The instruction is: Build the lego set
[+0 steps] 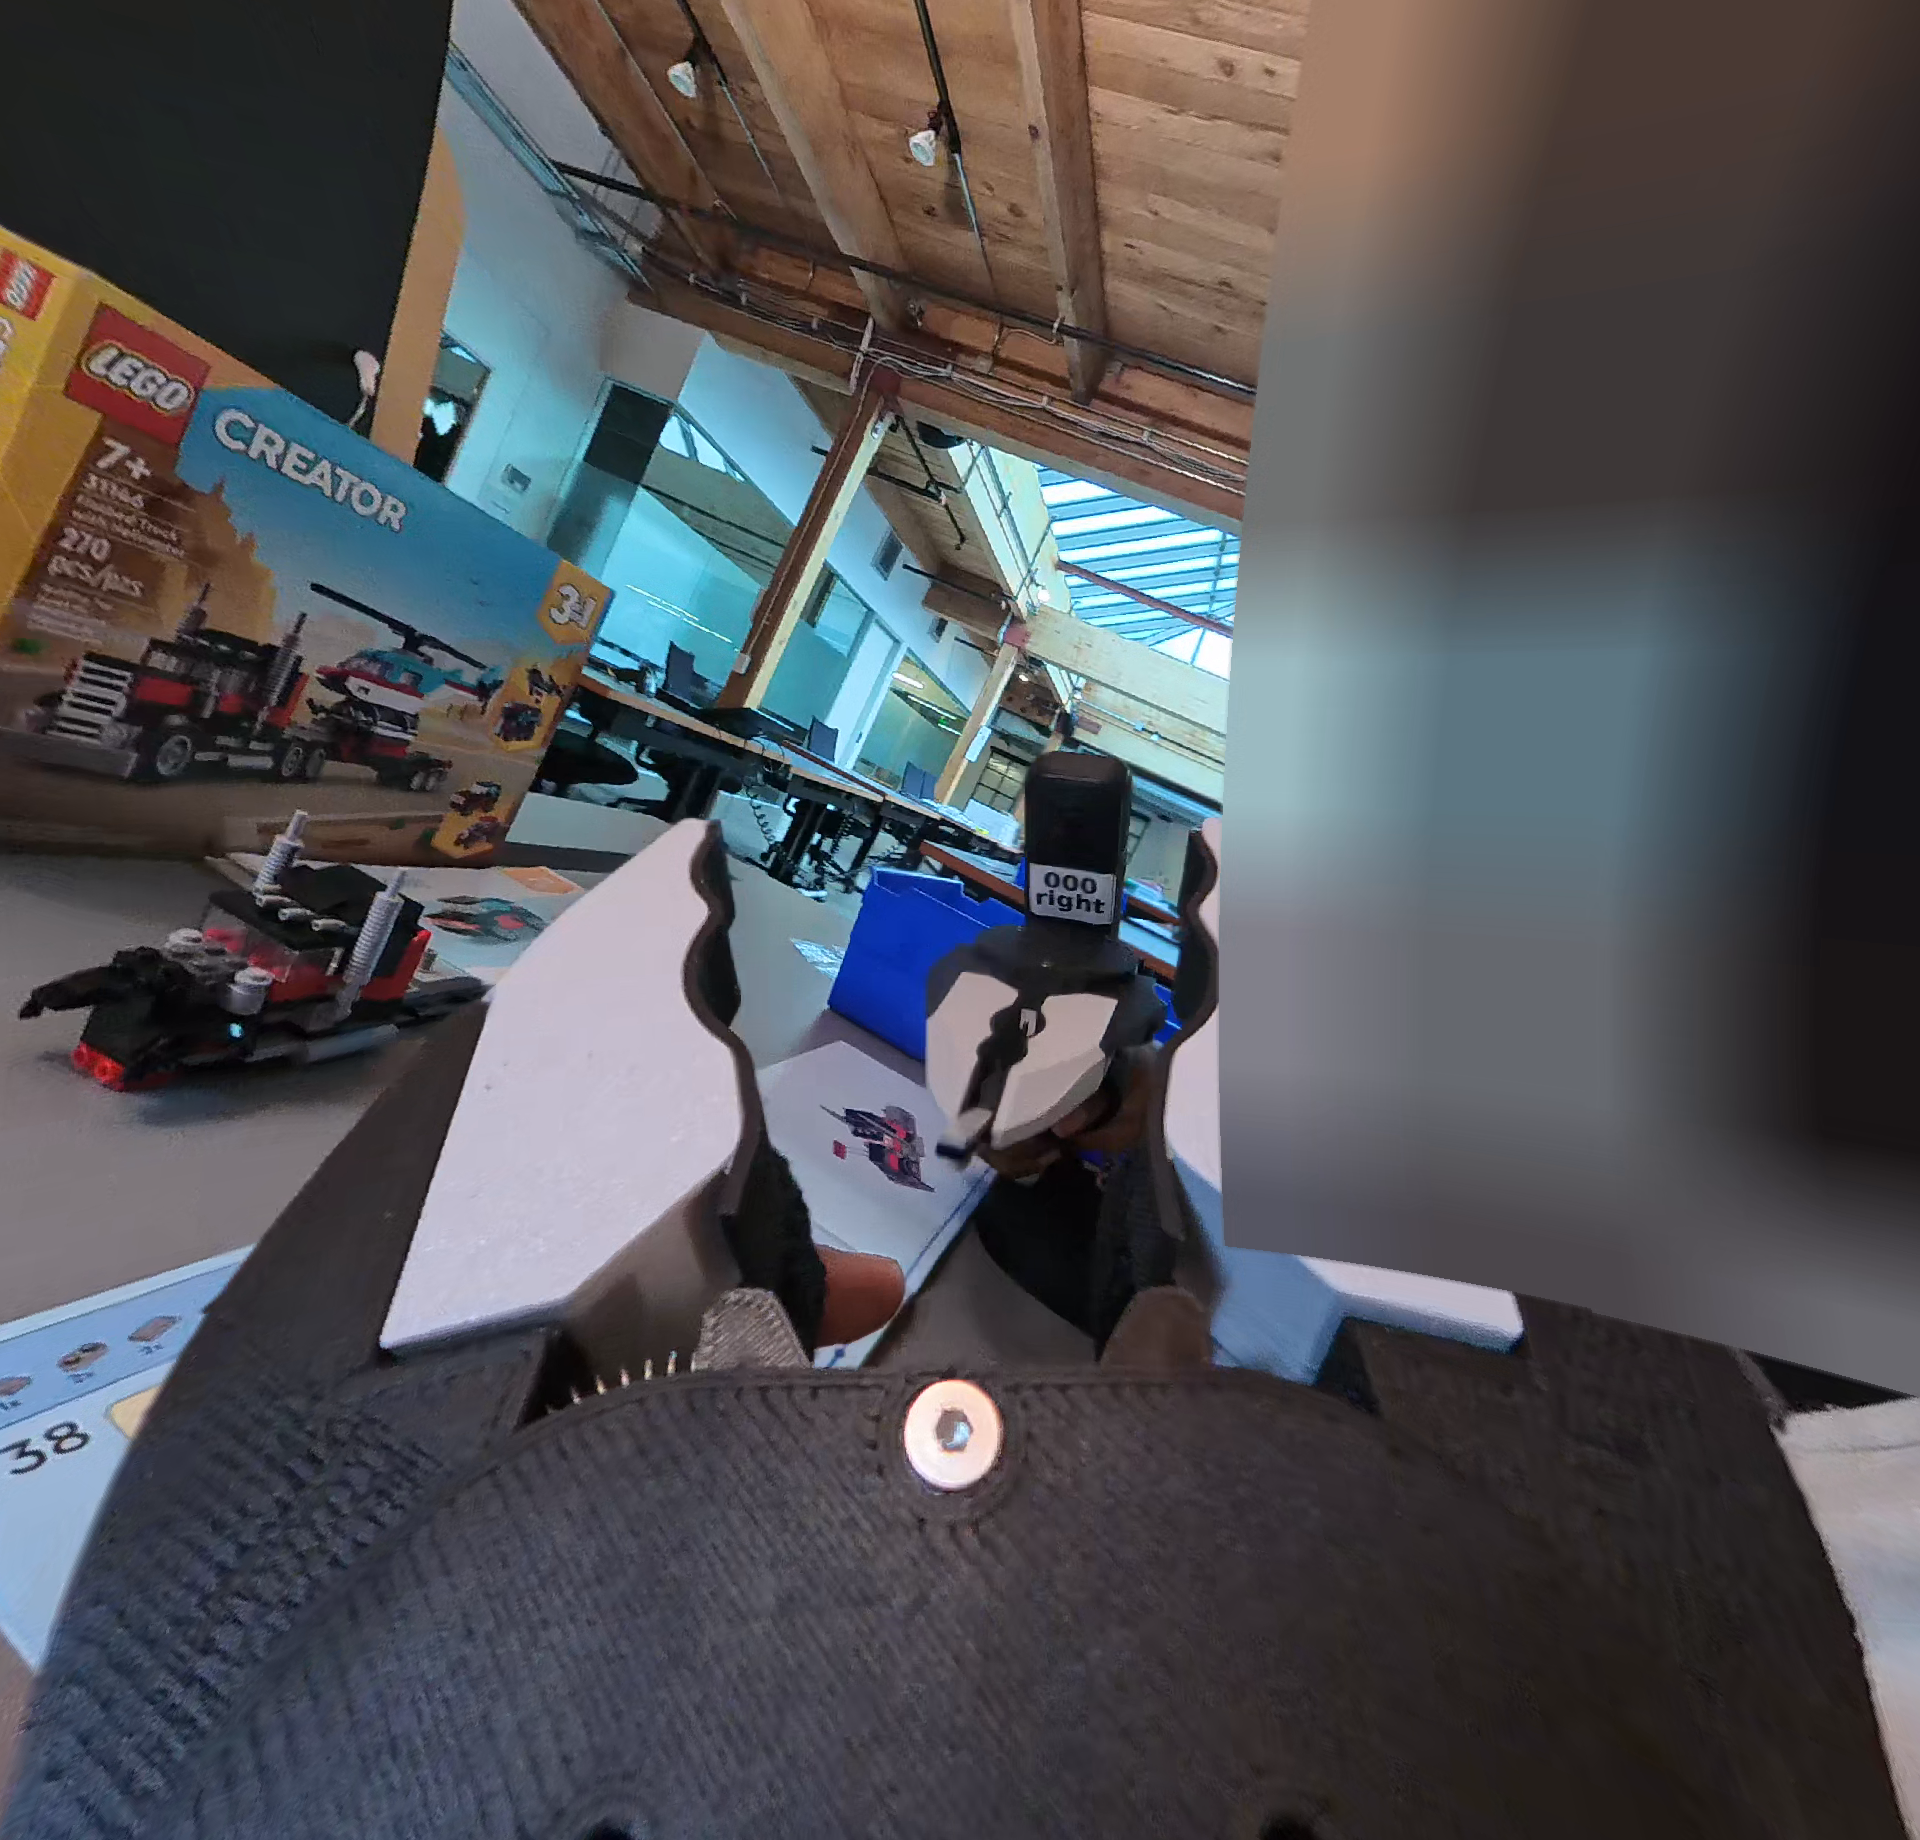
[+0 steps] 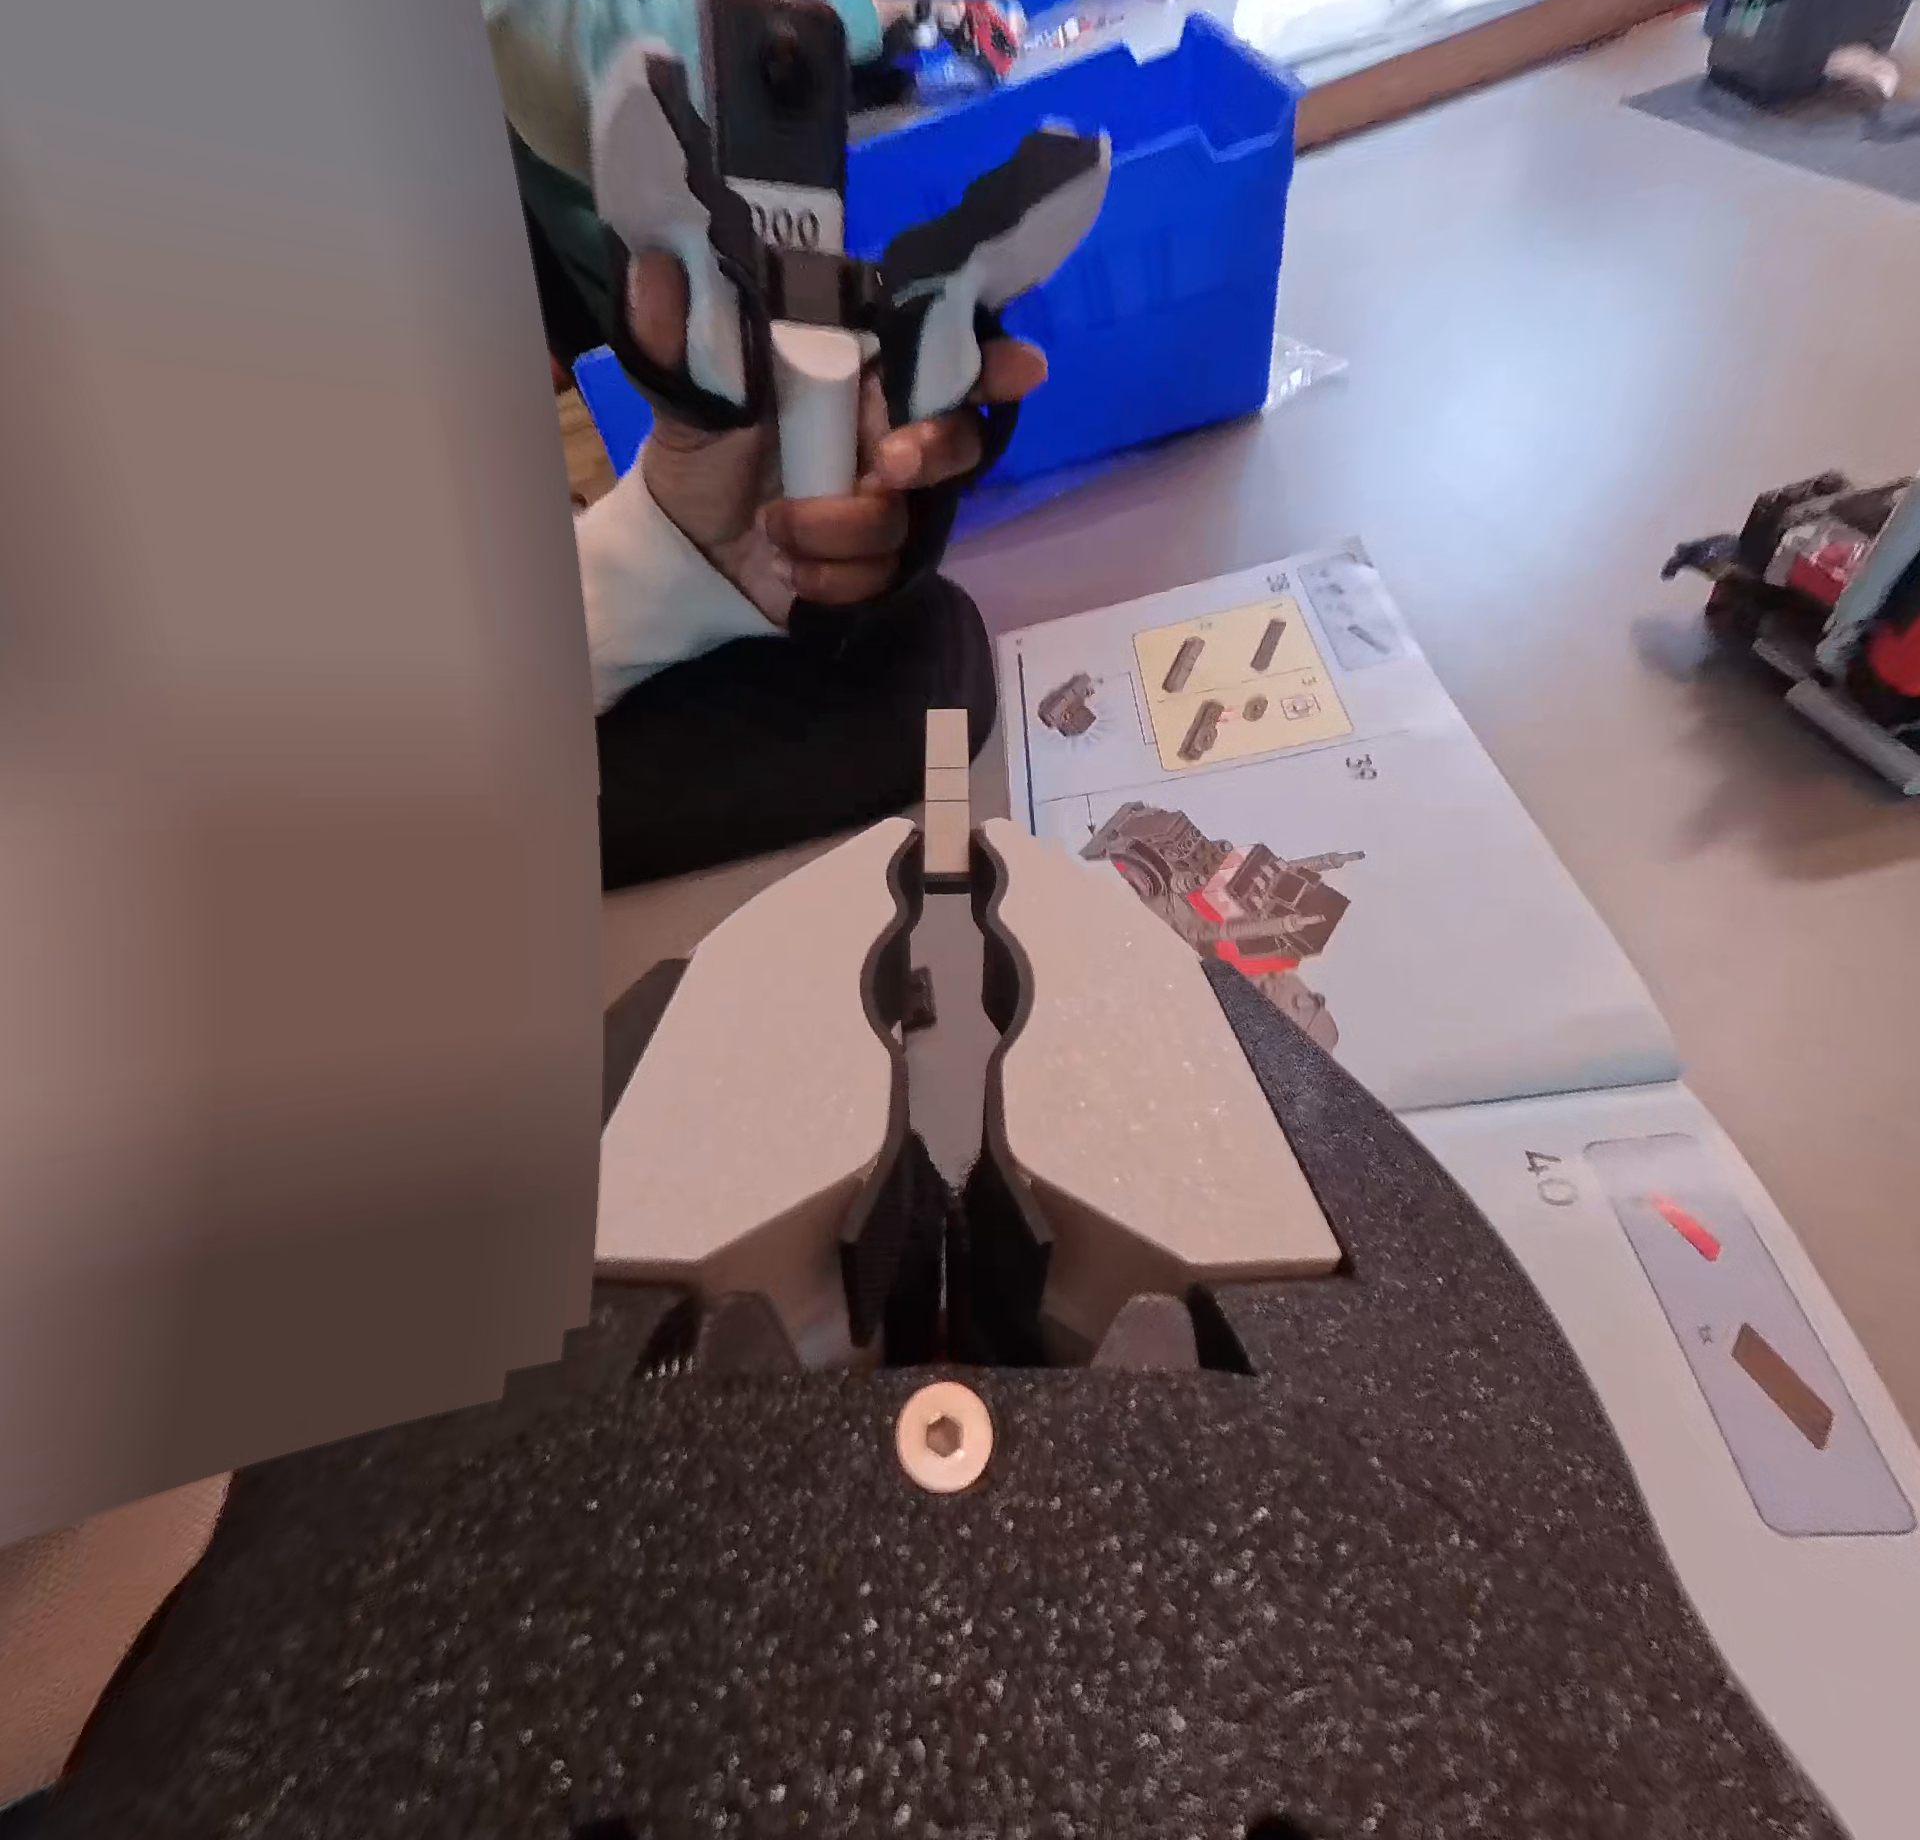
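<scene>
My right gripper (image 2: 948,840) is shut on a slim light grey lego piece (image 2: 948,767) that sticks out past its fingertips. It is held above the open instruction booklet (image 2: 1299,855). My left gripper (image 1: 951,840) is open and empty, raised off the table, and faces the right gripper (image 1: 971,1125). In the right wrist view the left gripper (image 2: 852,138) shows farther off, held up by a hand (image 2: 831,523). The partly built black and red lego truck (image 1: 239,980) stands on the grey table, left of both grippers; it also shows at the right edge of the right wrist view (image 2: 1818,595).
The lego set box (image 1: 291,627) stands upright behind the truck. A blue bin (image 2: 1164,263) sits on the table behind the left gripper. The booklet (image 1: 873,1146) lies under the grippers. Bare grey table (image 2: 1507,388) lies between bin, booklet and truck. One gripper's finger ends stand about 12 centimetres off the other's.
</scene>
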Demonstrator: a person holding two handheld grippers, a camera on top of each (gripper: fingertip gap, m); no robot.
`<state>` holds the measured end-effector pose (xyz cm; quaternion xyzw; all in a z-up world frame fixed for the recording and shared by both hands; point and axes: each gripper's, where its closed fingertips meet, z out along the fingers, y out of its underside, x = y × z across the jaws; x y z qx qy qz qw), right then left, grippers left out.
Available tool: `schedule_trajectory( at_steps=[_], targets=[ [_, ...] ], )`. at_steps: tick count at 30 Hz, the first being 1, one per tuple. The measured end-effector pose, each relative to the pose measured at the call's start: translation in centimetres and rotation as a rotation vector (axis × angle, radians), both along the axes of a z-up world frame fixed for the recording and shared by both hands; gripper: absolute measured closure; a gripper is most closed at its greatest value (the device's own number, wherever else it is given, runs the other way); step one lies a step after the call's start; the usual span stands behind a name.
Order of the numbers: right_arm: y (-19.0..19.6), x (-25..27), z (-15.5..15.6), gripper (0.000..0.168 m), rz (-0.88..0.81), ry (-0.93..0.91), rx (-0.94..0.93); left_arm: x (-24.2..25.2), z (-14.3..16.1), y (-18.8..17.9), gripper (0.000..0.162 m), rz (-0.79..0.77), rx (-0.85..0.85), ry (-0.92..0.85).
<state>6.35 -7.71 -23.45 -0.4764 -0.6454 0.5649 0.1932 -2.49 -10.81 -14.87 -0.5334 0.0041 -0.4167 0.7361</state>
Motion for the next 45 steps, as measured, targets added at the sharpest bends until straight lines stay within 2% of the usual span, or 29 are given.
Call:
schedule_trajectory(
  at_steps=[10,21,31,38,45],
  targets=[
    [-1.9,1.3,-4.4,0.16,0.115,-0.273,0.222,-0.1,-0.4,0.3,0.081,0.026,-0.028,0.021],
    [-2.5,1.1,-6.3,0.16,0.164,-0.363,0.303,1.7,-1.4,0.6,0.09,0.0,-0.071,0.148],
    [-2.6,1.8,-6.3,0.159,0.205,-0.378,0.315,3.4,-2.1,0.5,0.107,-0.036,-0.081,0.273],
    [-2.6,2.2,-6.2,0.159,0.235,-0.39,0.31,6.9,-4.5,0.4,0.119,-0.205,-0.187,0.468],
    [-2.4,2.8,-6.0,0.16,0.212,-0.386,0.293,10.5,-8.8,-0.1,0.146,-0.42,-0.354,0.769]
  ],
)
